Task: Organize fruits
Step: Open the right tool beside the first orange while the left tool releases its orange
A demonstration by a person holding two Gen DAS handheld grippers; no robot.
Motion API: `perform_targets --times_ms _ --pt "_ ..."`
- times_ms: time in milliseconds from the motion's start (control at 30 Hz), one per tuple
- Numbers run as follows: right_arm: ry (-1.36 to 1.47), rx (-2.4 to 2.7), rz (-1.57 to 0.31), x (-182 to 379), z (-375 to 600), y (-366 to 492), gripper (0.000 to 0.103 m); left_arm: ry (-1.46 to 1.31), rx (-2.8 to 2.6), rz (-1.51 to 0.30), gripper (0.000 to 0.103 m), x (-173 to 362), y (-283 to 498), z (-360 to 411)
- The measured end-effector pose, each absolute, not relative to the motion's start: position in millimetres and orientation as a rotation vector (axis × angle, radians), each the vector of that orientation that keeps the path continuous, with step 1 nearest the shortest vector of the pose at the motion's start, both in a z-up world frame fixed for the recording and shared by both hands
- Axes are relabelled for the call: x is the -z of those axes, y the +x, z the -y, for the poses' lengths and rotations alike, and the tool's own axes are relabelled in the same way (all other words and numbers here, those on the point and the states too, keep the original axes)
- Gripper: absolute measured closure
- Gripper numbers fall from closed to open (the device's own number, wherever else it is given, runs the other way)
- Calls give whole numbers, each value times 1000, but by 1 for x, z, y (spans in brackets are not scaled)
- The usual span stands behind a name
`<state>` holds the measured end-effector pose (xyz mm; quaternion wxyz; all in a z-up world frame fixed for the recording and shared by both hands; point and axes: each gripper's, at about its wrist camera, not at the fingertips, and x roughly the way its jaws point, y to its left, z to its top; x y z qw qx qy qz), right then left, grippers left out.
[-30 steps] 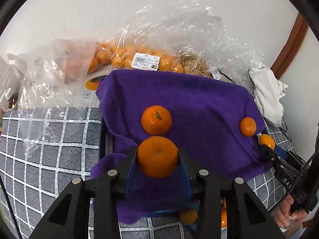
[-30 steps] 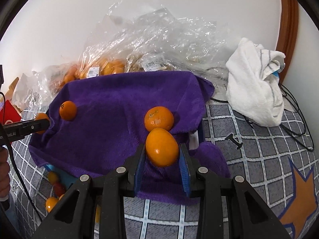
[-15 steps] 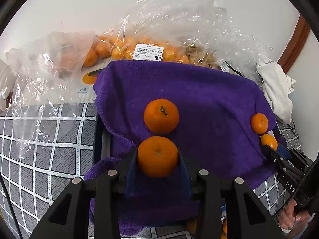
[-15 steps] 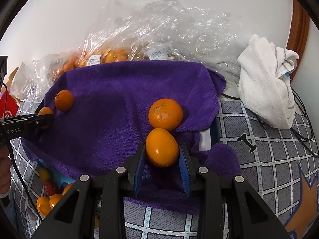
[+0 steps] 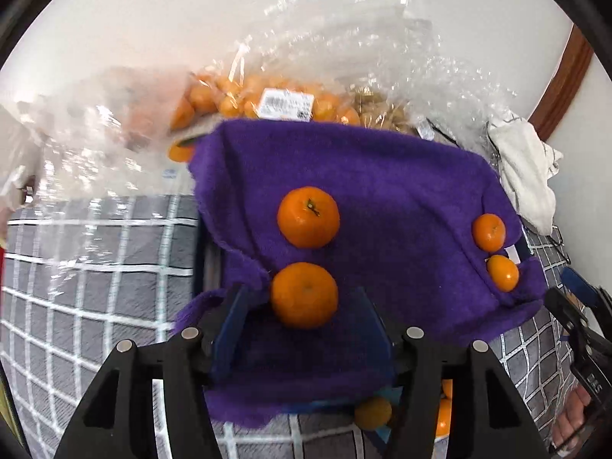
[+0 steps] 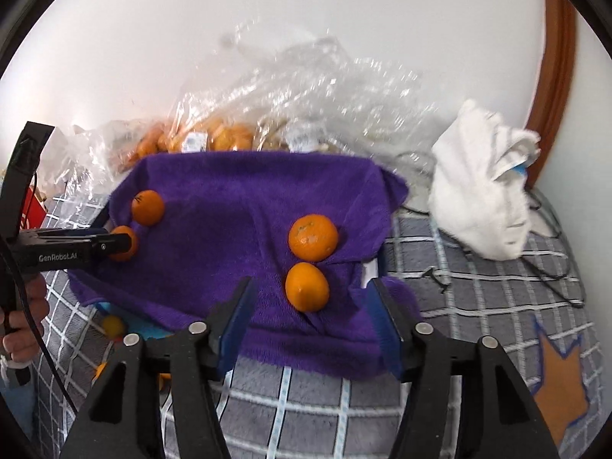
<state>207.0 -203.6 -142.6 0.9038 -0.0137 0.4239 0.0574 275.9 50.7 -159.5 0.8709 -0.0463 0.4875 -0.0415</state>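
Tangerines: four lie on purple towel (image 5: 401, 199). Left gripper (image 5: 302, 306) has just been opening; jaws now released, blue pads clear of tangerine (image 5: 304, 294) sitting between them on towel, gap visible both sides. Second tangerine (image 5: 308, 217) just beyond it at 12 o'clock, near but apart. Right gripper (image 6: 310, 302) likewise just been opening; jaws spread, no grip, oval tangerine (image 6: 306, 287) resting on towel between the pads w/ clear gaps. Round tangerine (image 6: 313, 242) at 12 o'clock from it, touching or nearly so; cannot tell which. In right wrist view, left-side pair sits at 9–10 o'clock of towel. Towel drapes over a raised base; base itself hidden. Clear plastic bags of small oranges (image 5: 267, 95) behind towel at 12 o'clock. White cloth (image 6: 482, 191) at 2 o'clock on grey checked cover (image 6: 478, 306). Loose fruit under towel's near edge (image 5: 373, 413), blurred.
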Motion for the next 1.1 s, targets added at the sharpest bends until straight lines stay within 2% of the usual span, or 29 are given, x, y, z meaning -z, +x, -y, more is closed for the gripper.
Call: perform_targets --times_ms 200,467,733,967,1100 --pt "3 -108 -825 113 208 163 27 -102 75 -949 47 125 236 -58" --pt "25 -86 -788 93 216 123 27 -82 91 -857 47 96 177 -65" --pt "72 -44 -774 85 223 97 27 -107 102 -845 47 89 147 -75" --pt "76 -45 -830 91 218 92 31 -109 160 -853 47 93 130 -77" --pt "84 -71 -846 96 213 90 39 -110 158 -844 47 93 123 -80"
